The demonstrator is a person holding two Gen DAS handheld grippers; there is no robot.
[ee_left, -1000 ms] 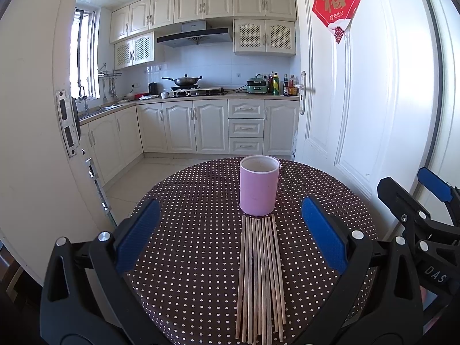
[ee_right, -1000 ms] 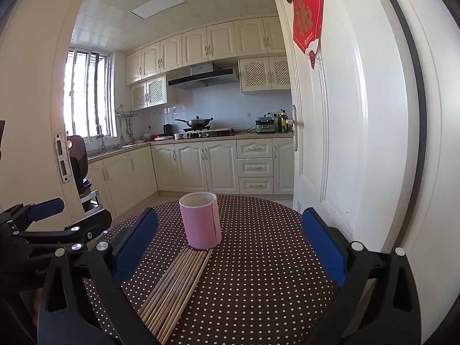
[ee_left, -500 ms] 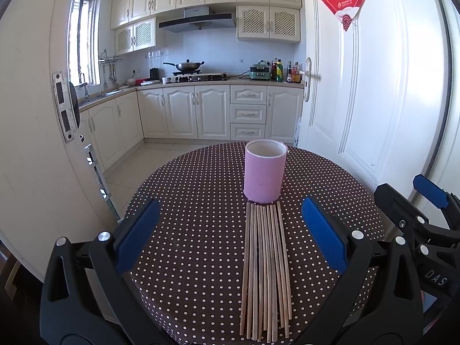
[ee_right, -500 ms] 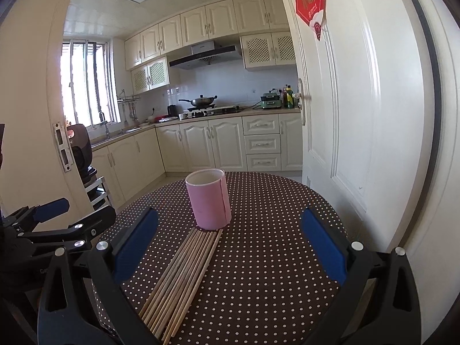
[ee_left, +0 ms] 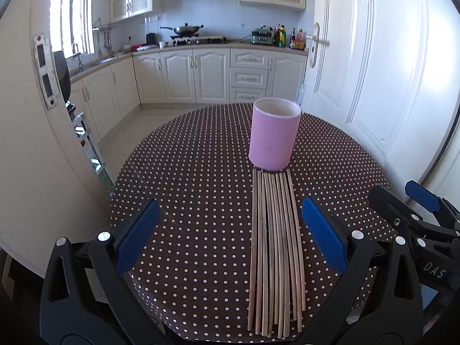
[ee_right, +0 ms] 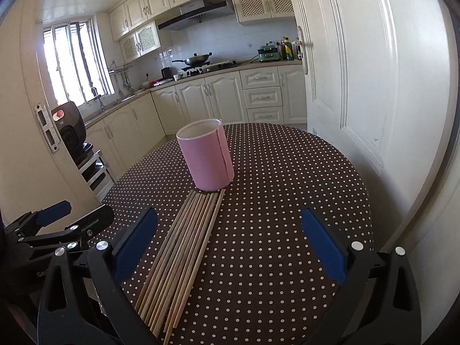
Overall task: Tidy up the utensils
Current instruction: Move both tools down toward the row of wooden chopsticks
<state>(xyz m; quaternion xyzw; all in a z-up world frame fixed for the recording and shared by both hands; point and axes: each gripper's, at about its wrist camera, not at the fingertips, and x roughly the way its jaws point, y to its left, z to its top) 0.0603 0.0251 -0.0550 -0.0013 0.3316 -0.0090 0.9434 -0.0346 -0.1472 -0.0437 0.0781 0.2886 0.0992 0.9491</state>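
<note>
a pink cup (ee_left: 274, 135) stands upright on the dotted table (ee_left: 187, 172), and a row of wooden chopsticks (ee_left: 274, 250) lies flat side by side with the far tips touching or just beside the cup's base. the left gripper (ee_left: 230, 237) hovers over the near edge, fingers spread wide and holding nothing, the chopsticks lying between its pads. the right gripper (ee_right: 228, 237) is likewise released and empty, with the chopsticks just inside its left pad (ee_right: 133, 245).

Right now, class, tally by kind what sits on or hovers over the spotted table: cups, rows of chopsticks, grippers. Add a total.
Pink cup: 1
Row of chopsticks: 1
Grippers: 2, the left gripper and the right gripper
Total: 4
</note>
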